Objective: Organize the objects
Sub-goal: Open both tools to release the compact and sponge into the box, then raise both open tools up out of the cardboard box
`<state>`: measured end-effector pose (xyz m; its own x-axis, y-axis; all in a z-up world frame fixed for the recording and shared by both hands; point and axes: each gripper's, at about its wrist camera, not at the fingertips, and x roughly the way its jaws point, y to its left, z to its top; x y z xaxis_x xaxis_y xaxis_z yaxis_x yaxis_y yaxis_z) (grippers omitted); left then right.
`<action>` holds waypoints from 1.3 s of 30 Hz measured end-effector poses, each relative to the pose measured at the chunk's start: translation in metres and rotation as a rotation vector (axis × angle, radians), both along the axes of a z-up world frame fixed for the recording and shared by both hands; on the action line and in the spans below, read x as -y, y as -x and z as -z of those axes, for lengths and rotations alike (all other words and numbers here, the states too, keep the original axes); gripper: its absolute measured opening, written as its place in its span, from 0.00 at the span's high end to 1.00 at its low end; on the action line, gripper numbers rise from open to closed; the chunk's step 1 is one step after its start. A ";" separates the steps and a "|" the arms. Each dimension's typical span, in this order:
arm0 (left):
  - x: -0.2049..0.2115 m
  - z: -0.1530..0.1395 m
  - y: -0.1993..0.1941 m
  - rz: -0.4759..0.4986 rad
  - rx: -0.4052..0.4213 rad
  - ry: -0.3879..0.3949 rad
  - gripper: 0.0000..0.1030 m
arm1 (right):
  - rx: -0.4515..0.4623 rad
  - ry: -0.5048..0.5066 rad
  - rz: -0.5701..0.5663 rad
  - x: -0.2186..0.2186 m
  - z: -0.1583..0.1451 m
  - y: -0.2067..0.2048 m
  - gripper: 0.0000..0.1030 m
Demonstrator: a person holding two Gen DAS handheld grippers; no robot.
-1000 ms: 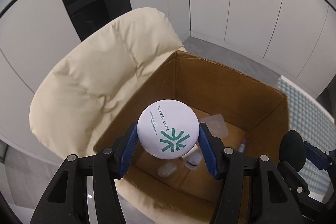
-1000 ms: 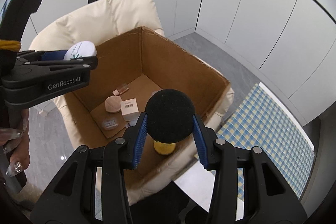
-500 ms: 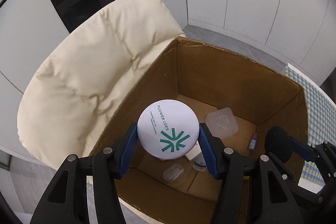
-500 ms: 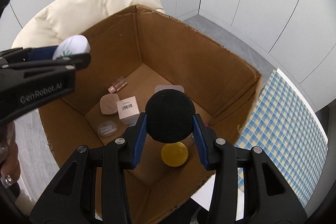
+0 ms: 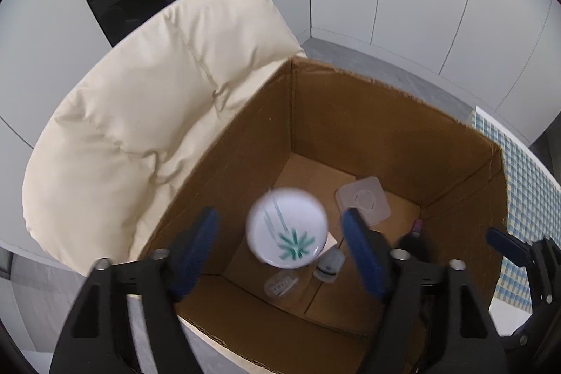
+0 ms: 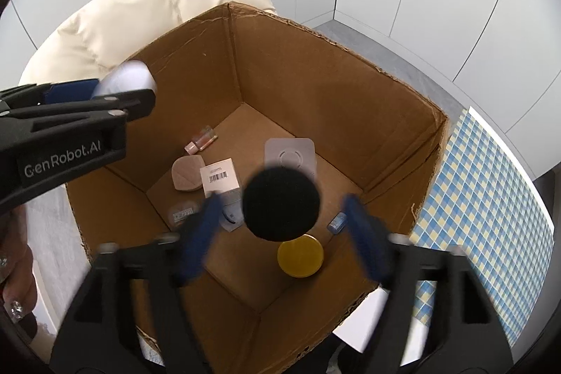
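Note:
An open cardboard box point(image 5: 385, 86) stands on a cream chair. Above its inside my left gripper point(image 5: 280, 244) has its jaws opening. A round white compact with a green logo point(image 5: 287, 228) is blurred between the blue pads, and neither pad touches it. In the right wrist view the jaws of my right gripper point(image 6: 280, 233) are opening too. A round black puff point(image 6: 282, 204) hangs loose in the gap between them, over the box floor point(image 6: 245, 128). My left gripper point(image 6: 80, 114) also shows there at the left, with the white compact point(image 6: 126, 81) at its tips.
Several small items lie on the box floor: a yellow disc point(image 6: 300, 255), a barcoded carton point(image 6: 220, 177), a clear square lid point(image 6: 289, 155), a small pink bottle point(image 6: 201, 142). The cream chair back point(image 5: 140, 128) rises behind the box. A blue-and-yellow checked cloth point(image 6: 491, 181) lies to the right.
Both pairs of jaws have spread wide and let go of the white compact and the black puff, which now look blurred. Earlier both grippers sank closer over the box.

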<state>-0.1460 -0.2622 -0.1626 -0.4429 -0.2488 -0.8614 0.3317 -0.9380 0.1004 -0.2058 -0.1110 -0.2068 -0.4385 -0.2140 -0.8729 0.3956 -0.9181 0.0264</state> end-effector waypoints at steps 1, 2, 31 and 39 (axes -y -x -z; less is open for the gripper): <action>0.000 -0.003 -0.001 -0.002 -0.017 0.011 0.14 | -0.008 0.005 0.000 -0.001 -0.002 -0.002 0.12; 0.000 -0.006 -0.002 -0.001 -0.028 0.023 0.13 | -0.014 0.008 0.000 -0.001 -0.004 -0.005 0.12; -0.096 -0.079 -0.038 0.228 -0.064 -0.010 0.03 | -0.005 -0.041 0.445 -0.113 -0.084 -0.054 0.08; -0.163 -0.131 -0.072 0.390 -0.081 0.042 0.03 | 0.004 0.147 0.599 -0.181 -0.136 -0.098 0.08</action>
<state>-0.0742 -0.0994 -0.0313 -0.5770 -0.0828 -0.8126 -0.0404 -0.9907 0.1297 -0.1078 0.0702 -0.0708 -0.5160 -0.0495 -0.8552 -0.1883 -0.9674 0.1696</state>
